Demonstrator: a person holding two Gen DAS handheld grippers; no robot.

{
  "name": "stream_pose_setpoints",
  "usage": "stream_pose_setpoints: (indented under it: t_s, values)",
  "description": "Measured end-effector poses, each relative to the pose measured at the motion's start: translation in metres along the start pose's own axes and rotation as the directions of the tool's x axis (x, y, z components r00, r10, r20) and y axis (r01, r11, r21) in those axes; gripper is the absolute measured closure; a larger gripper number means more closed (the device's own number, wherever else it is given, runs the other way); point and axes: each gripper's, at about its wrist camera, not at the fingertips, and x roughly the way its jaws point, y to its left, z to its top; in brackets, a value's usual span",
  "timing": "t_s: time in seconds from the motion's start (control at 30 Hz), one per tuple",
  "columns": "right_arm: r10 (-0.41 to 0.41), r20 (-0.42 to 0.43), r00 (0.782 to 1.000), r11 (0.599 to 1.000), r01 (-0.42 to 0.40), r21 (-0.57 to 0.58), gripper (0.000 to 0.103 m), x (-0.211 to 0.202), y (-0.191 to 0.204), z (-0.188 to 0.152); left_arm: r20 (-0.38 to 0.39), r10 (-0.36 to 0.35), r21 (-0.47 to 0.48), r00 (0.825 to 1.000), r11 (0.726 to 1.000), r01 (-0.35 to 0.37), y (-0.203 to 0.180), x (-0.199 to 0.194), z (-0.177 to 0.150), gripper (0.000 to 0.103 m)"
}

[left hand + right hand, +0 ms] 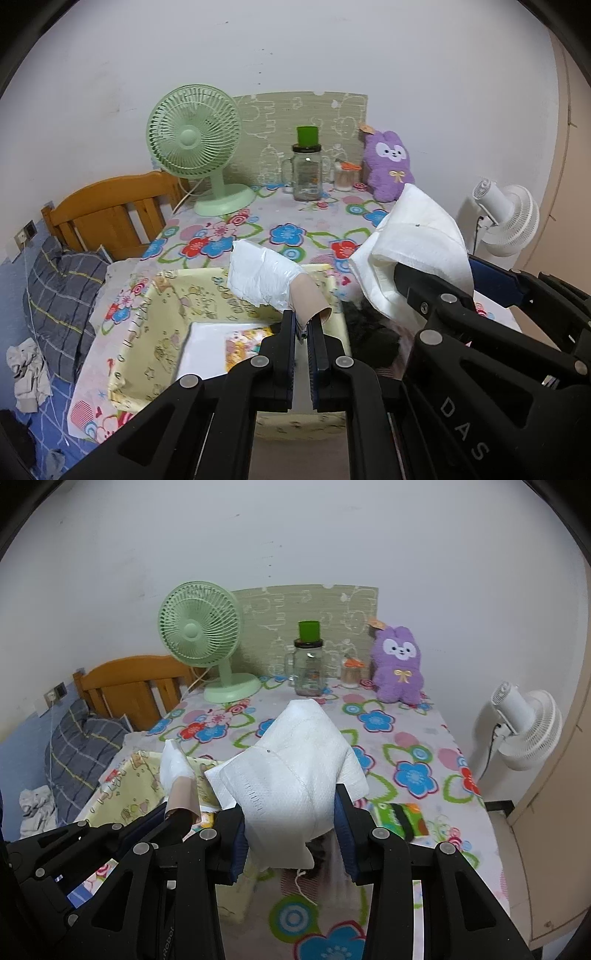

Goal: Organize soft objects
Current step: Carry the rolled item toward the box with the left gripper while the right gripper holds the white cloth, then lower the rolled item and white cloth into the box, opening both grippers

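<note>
Floral tablecloth [406, 738] covers table against white wall [295, 535].

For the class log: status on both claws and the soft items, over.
Left claw shut on cardboard roll, above yellow basket. Right claw clamps white padded cloth. Nothing blocking, over.
</note>
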Motion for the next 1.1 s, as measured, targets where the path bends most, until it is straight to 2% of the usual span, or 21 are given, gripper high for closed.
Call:
stream_pose_setpoints:
  t_s: [0.6,0.8,1.1]
  values:
    - [0.078,-0.02,0.997,0.994,-0.079,-0.074,0.059,0.034,0.057,0.011,-0.032,0.047,-0.027,0.998,0.999,-0.048,0.057,0.02,-0.002,0.1]
    - [0.113,-0.052,0.992,0.988,-0.118,-0.095,0.059,0.051,0.073,0.008,-0.071,0.059,-0.03,0.996,0.998,-0.062,0.075,0.034,-0.008,0.099]
    - [0.155,-0.102,0.983,0.977,-0.168,-0.13,0.059,0.071,0.093,0.001,-0.137,0.042,-0.045,0.99,0.998,-0.048,0.094,0.053,-0.019,0.097]
